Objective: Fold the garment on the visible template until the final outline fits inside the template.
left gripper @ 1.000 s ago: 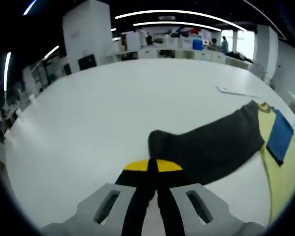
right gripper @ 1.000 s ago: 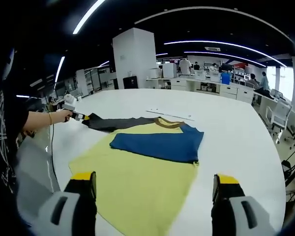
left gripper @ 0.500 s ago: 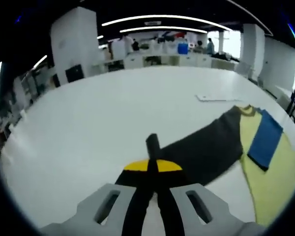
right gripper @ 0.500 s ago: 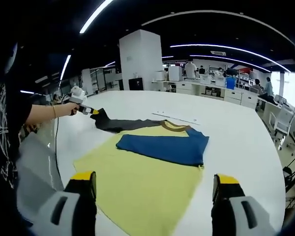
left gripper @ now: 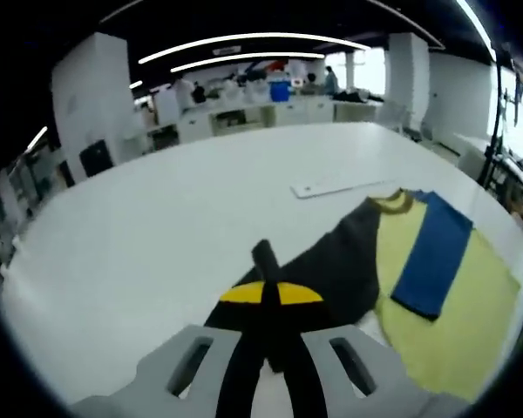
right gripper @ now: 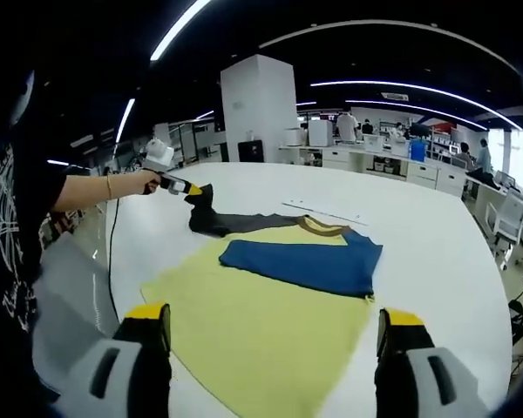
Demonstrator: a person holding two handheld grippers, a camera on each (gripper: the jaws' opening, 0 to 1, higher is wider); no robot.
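The left tool [right gripper: 194, 189] is clenched on the cuff of the dark grey sleeve [left gripper: 331, 270], lifted off the white bench [left gripper: 157, 226]. From that grip the sleeve runs long-axis toward the yellow cotton shirt body [right gripper: 261, 331], so the fold likely carries it across onto the body. The right tool [right gripper: 275, 335] hangs released at the near hem, holding nothing. A blue sleeve [right gripper: 301, 261] lies folded across the chest, beneath the olive collar [right gripper: 322, 226].
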